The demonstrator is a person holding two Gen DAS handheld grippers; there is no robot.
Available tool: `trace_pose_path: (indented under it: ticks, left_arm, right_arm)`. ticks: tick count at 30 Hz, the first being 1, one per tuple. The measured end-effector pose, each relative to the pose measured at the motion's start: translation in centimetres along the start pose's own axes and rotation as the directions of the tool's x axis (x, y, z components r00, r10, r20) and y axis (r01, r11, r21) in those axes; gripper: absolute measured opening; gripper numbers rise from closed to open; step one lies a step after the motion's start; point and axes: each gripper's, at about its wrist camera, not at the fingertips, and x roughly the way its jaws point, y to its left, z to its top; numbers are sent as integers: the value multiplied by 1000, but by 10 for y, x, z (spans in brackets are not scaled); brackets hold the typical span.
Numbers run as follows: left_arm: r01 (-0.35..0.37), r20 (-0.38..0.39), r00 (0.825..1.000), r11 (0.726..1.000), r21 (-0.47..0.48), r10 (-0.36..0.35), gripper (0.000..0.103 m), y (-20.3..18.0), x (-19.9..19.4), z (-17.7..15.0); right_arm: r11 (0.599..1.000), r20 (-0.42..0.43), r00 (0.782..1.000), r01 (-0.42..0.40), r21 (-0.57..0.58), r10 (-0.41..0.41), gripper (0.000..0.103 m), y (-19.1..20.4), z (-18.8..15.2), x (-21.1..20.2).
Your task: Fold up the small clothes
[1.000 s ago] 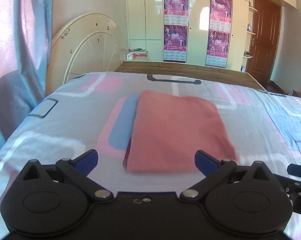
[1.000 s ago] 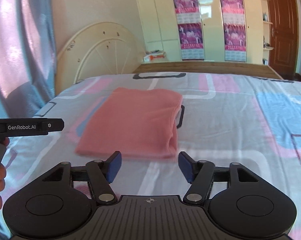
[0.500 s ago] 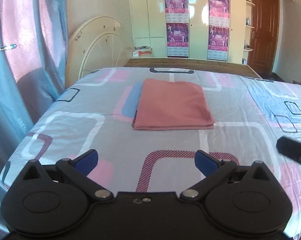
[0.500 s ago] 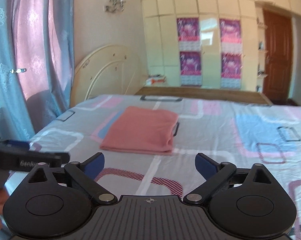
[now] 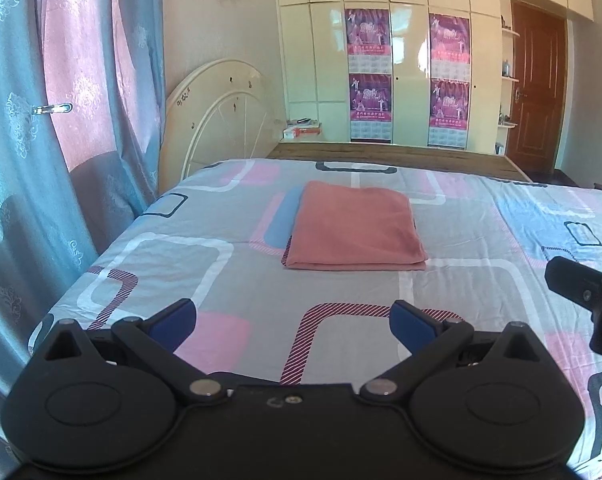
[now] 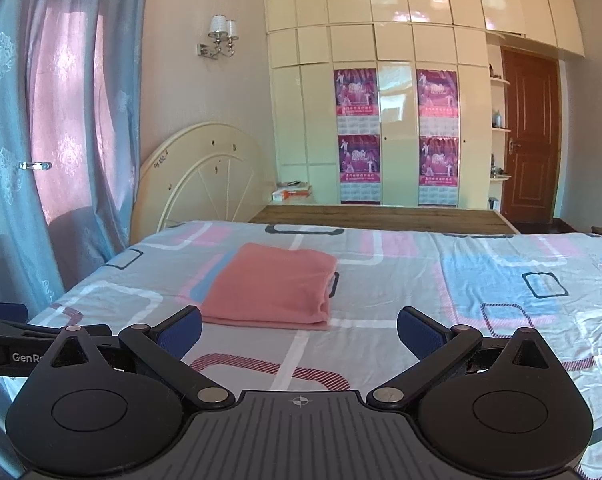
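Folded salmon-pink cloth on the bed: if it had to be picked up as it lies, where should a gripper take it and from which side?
Probably the near right corner of the folded salmon-pink cloth, coming in low from the near side. There the stacked layers show open edges slightly raised off the patterned bedsheet, giving a finger room beneath.

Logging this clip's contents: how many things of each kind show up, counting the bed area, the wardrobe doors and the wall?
Folded pink cloth: 1
Purple posters: 4
Wall lamp: 1
Tongs, left and right, both open and empty: 2
Total: 8
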Motion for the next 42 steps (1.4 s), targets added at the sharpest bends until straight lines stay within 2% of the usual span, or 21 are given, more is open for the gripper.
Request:
trace_pose_path:
  ticks: [12, 42]
  left_arm:
    - [13, 0, 1000, 999, -35, -13, 103, 4, -6, -2]
    - [12, -6, 1000, 999, -40, -12, 103, 3, -9, -1]
  right_arm:
    - [1000, 12, 1000, 14, -1, -14, 103, -1, 0, -12]
    - [1000, 8, 1000, 16, 9, -16, 103, -10, 2, -14]
